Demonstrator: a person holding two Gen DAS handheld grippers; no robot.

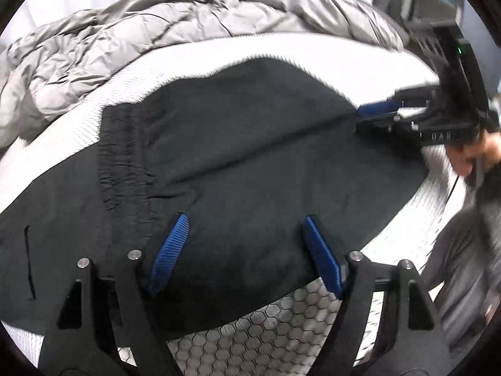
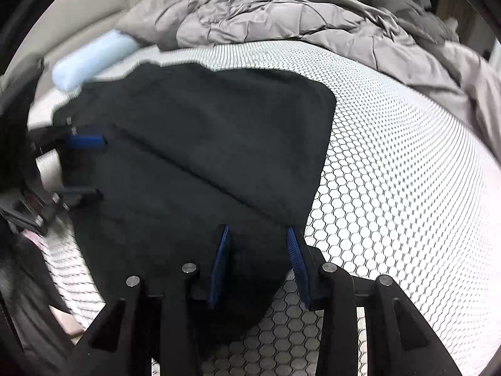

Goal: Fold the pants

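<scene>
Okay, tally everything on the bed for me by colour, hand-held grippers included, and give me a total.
Black: 1, the pants
Grey: 1, the rumpled comforter
Light blue: 1, the bolster
Black with blue pads: 2, the left hand-held gripper and the right hand-held gripper
White with honeycomb print: 1, the mattress cover
Total: 6

Both views are fisheye cameras looking steeply down along their own fingers, close above a honeycomb-patterned mattress (image 1: 275,338). The left wrist view catches the right gripper (image 1: 372,116) at its right edge; the right wrist view catches the left gripper (image 2: 90,166) at its left edge. Both share the dark pants (image 1: 250,156) at centre and the grey duvet (image 2: 281,9) along the top.
</scene>
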